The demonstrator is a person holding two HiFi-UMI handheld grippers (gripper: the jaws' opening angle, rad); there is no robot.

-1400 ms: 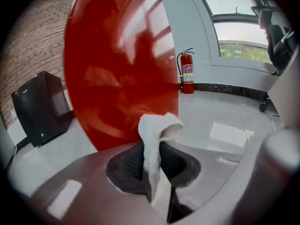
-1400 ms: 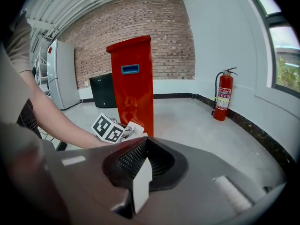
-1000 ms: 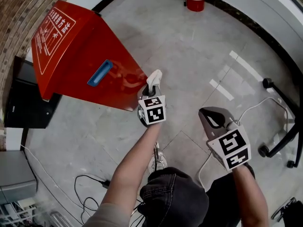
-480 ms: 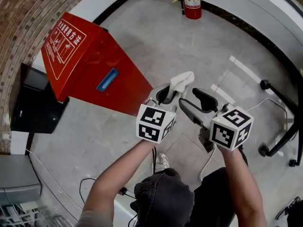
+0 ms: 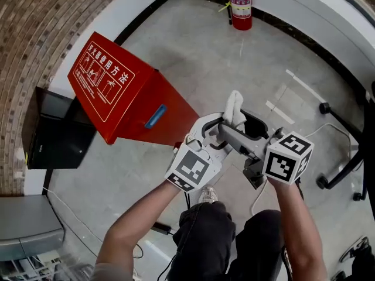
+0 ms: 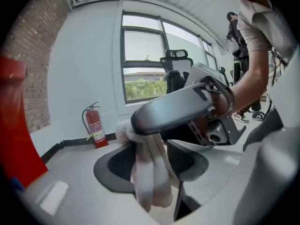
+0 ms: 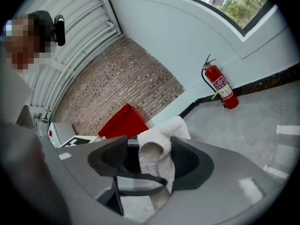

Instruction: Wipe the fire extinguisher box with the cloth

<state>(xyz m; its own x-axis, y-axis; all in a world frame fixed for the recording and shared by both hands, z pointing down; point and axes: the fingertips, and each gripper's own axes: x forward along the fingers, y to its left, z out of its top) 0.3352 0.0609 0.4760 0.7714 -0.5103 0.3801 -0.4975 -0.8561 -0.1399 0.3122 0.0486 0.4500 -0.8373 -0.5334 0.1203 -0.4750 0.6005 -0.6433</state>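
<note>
Left claw [image 6: 151,165] pinches cloth [image 5: 234,106] upright; right claw [image 7: 150,158], just spread wide, straddles cloth top.

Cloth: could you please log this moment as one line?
left hand-held gripper: shut on cloth | right hand-held gripper: jaws just opened around cloth, not gripping | box: untouched | wiping: not under way
</note>
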